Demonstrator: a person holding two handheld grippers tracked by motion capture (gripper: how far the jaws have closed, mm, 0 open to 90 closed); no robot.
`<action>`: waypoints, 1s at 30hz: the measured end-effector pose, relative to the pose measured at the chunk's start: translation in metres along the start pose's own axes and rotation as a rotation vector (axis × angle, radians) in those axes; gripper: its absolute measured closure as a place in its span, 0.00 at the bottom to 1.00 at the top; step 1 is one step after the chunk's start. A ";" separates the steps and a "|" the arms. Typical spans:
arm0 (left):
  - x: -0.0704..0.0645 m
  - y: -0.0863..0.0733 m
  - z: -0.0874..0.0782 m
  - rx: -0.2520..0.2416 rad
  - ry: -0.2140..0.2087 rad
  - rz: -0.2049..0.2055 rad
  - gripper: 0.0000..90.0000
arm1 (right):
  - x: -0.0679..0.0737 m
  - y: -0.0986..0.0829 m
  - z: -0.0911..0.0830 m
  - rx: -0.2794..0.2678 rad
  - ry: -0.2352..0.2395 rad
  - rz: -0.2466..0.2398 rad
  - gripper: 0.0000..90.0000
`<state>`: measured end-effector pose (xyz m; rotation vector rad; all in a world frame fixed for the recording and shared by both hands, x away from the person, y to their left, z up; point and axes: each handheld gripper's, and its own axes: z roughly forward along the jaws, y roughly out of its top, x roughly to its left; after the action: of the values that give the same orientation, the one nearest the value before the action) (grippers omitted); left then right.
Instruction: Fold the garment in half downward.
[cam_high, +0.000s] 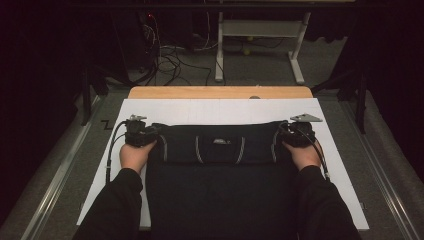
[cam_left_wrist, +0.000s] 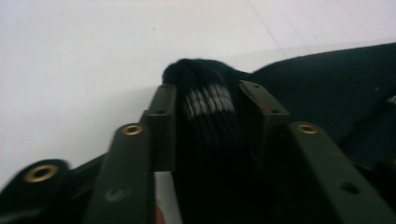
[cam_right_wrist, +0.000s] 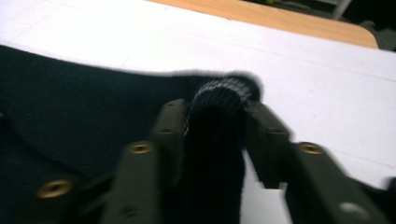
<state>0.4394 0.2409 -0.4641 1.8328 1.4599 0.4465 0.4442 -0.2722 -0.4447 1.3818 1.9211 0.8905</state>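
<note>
garment (cam_high: 220, 170): black cloth, matt, soft; ribbed knit cuffs w/ pale stripes
left claw (cam_left_wrist: 208, 100): matt dark plastic-looking jaws, brass-coloured shiny rivets
right claw (cam_right_wrist: 217, 116): same matt dark jaws, brass-look rivets
desk (cam_high: 220, 92): light wood edge, smooth
board (cam_high: 220, 111): white, smooth, matt
floor (cam_high: 380, 150): grey, rough carpet-like

The left gripper (cam_left_wrist: 208, 100) rises from six o'clock, its two black jaws closed on a bunched fold of the black garment (cam_left_wrist: 205, 135). The pinched cloth is ribbed, with a band of short white stripes (cam_left_wrist: 208, 100) across it at about twelve o'clock of the grip. Its rounded end sticks out just past the jaw tips. More of the garment spreads flat toward three o'clock. The white table (cam_left_wrist: 84, 60) lies behind, from nine to one o'clock.
</note>
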 end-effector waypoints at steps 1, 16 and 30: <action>0.001 -0.002 -0.002 -0.005 -0.005 -0.003 0.53 | -0.002 0.000 -0.001 0.000 0.011 0.016 0.57; -0.011 -0.028 -0.049 -0.105 -0.132 0.029 0.28 | 0.007 -0.025 -0.035 -0.060 0.123 0.043 0.36; -0.048 -0.050 -0.030 0.078 -0.186 0.151 0.37 | 0.027 -0.056 -0.050 -0.003 0.224 -0.006 0.41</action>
<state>0.3711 0.2093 -0.4716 1.9974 1.2345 0.2861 0.3664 -0.2679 -0.4627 1.3204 2.0857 1.0839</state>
